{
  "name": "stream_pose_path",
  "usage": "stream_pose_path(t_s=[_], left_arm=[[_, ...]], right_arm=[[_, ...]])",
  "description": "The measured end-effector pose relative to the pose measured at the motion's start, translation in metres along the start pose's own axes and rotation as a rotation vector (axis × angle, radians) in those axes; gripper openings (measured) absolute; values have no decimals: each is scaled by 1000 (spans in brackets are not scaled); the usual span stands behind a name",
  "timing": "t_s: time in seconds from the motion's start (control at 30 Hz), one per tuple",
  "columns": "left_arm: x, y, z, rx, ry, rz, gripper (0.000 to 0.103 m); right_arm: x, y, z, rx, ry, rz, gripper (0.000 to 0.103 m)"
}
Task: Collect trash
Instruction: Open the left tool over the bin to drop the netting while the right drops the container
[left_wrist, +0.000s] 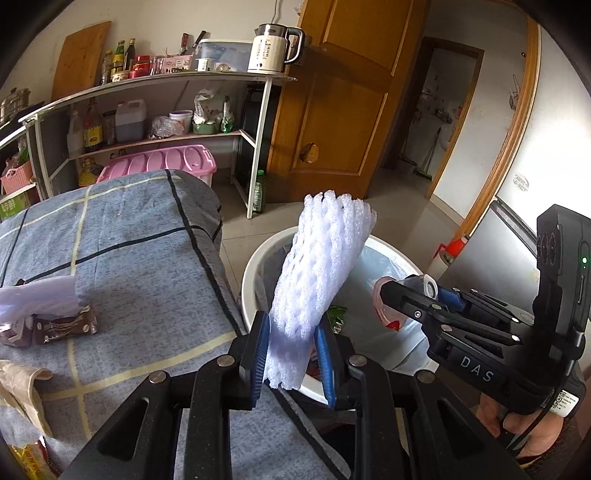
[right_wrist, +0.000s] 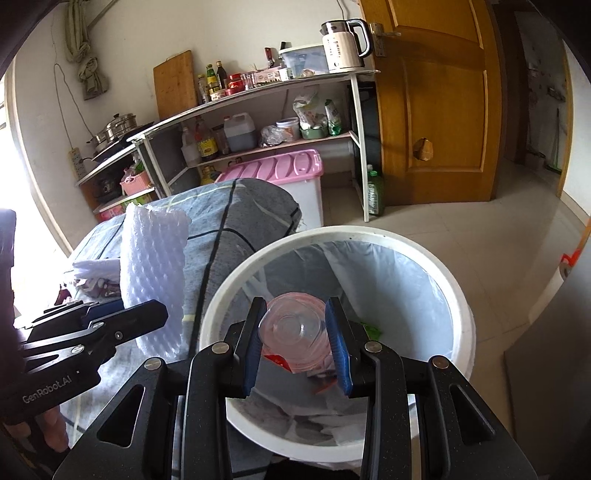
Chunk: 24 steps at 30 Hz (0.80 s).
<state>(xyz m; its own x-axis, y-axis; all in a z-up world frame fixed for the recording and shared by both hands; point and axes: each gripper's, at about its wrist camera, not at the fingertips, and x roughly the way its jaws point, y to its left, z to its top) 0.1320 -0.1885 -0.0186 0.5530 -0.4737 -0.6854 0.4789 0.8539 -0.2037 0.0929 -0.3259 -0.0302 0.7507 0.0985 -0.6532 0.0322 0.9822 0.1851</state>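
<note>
My left gripper (left_wrist: 291, 354) is shut on a white foam net sleeve (left_wrist: 317, 273) and holds it upright at the near rim of the white trash bin (left_wrist: 251, 273). The sleeve also shows in the right wrist view (right_wrist: 155, 273). My right gripper (right_wrist: 297, 339) is shut on a clear pink plastic cup (right_wrist: 295, 332) and holds it over the open bin (right_wrist: 458, 295), which is lined with a pale bag and holds some scraps. The right gripper also shows in the left wrist view (left_wrist: 406, 291).
A table under a grey checked cloth (left_wrist: 140, 251) stands left of the bin, with a brown wrapper (left_wrist: 66, 325), a crumpled plastic bag (left_wrist: 33, 299) and paper scraps on it. A kitchen shelf (left_wrist: 155, 110), a pink storage box (left_wrist: 162, 162) and a wooden door (left_wrist: 343, 92) stand behind.
</note>
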Motion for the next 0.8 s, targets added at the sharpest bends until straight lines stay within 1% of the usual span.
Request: stream_pose_path(t_s=[0.07, 0.17, 0.3, 0.4, 0.47, 0.5, 0.53, 0.57, 0.6, 0.63, 0.67, 0.8], left_arm=[[8, -5, 1, 6, 9, -14, 25], [19, -14, 1, 19, 23, -15, 25], [27, -21, 1, 17, 40, -30, 25], [30, -20, 1, 9, 45, -18, 32], [32, -18, 1, 2, 52, -22, 40], [31, -18, 1, 1, 49, -24, 42], [31, -18, 1, 0, 48, -19, 46], [30, -18, 1, -1, 46, -17, 50], [29, -18, 1, -5, 43, -20, 51], [28, -17, 1, -9, 42, -21, 52], [26, -16, 1, -11, 41, -22, 52], [18, -11, 0, -18, 26, -14, 52]], right_arm=[[4, -10, -2, 10, 14, -18, 34], [9, -23, -4, 20, 32, -43, 34], [16, -38, -7, 36, 55, -70, 34], [21, -46, -9, 42, 77, -74, 34], [23, -46, -10, 38, 84, -77, 34], [24, -47, -10, 34, 86, -83, 35], [25, -47, -10, 30, 88, -88, 35], [26, -46, -11, 28, 90, -93, 39], [27, -47, -10, 28, 90, -96, 47], [27, -47, -10, 31, 90, -93, 50], [26, -47, -11, 36, 89, -87, 51], [24, -44, -9, 40, 81, -93, 52]])
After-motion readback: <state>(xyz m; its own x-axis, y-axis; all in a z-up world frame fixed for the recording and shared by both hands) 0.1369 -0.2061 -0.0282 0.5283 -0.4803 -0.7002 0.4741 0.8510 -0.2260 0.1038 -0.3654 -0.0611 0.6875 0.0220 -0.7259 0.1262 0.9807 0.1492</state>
